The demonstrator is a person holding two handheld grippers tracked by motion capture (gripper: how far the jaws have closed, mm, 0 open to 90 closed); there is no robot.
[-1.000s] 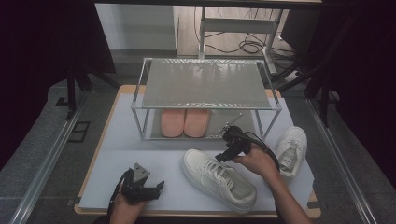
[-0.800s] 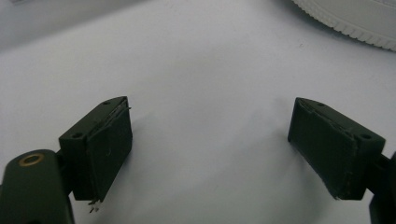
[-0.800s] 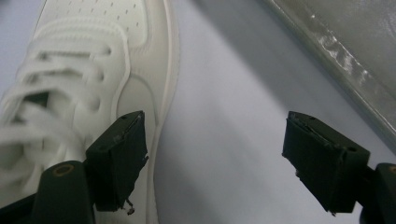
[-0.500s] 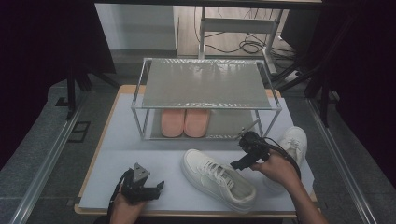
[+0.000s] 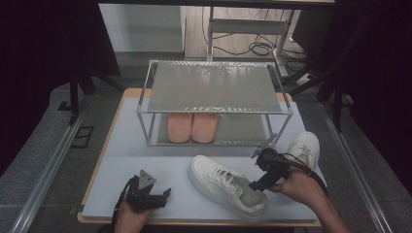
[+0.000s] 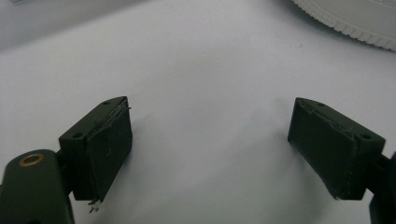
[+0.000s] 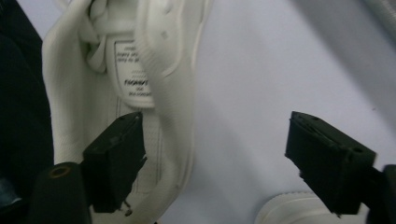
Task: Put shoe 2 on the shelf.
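Both tongs are seen with their jaws apart and nothing clamped between them. Right tongs [image 5: 258, 185] are held at the heel of the nearer white sneaker [image 5: 224, 183], which lies on its sole near the front edge of the tabletop [image 5: 141, 160], toe turned toward the shoe rack [image 5: 214, 92] and heel toward the front right corner. In the right gripper view the jaws have just been closing a little — one jaw is seen just over the sneaker's heel collar [image 7: 168, 93], the other over bare tabletop, and no pad is seen pressing on the shoe. A second white sneaker [image 5: 303, 145] is found near the right edge, just beside the rack's right front leg. Left tongs [image 5: 160, 195] are rested near the front left corner, held in the left hand [image 5: 131, 213]; their jaws stand wide over bare tabletop in the left gripper view, with a strip of white sole [image 6: 345, 18] seen well beyond them. A pair of pink slippers [image 5: 192, 127] is placed side by side on the rack's lower shelf — toward its left half.
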